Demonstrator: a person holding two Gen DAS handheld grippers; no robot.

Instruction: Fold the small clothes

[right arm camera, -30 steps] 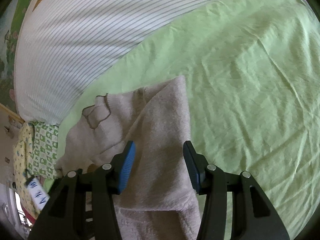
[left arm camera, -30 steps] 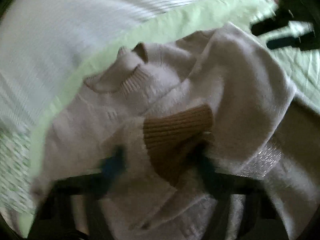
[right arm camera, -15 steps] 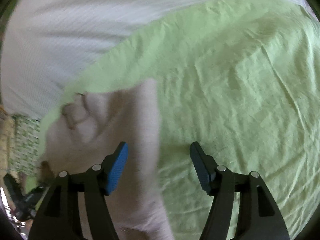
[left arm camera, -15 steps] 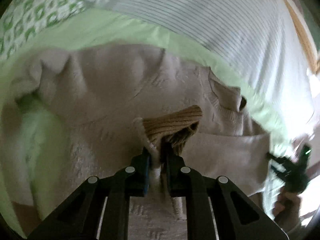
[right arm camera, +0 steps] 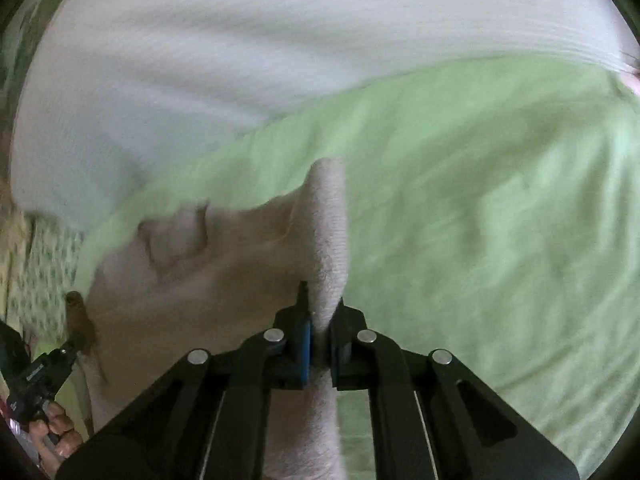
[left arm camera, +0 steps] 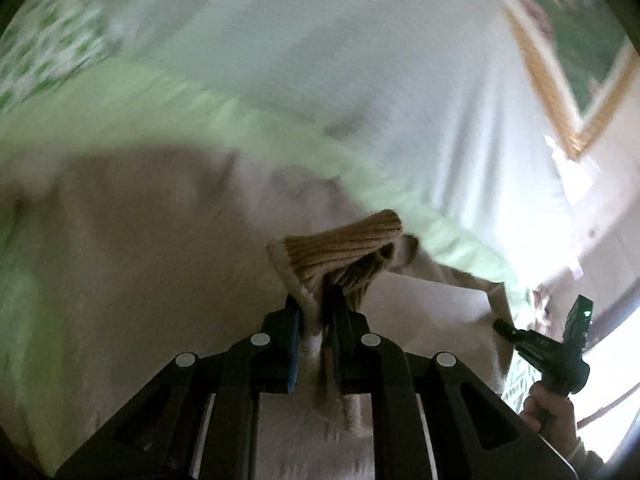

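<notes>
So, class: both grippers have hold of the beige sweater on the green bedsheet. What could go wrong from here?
1. The left gripper pinches only the brown ribbed cuff; lifting may stretch it or let it slip.
2. The right gripper clamps a narrow ridge of the sweater; pulling may bunch the knit and leave a crooked fold.

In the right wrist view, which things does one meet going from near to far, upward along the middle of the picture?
right gripper shut on a fold of the beige sweater → green sheet → white striped bedding.
</notes>
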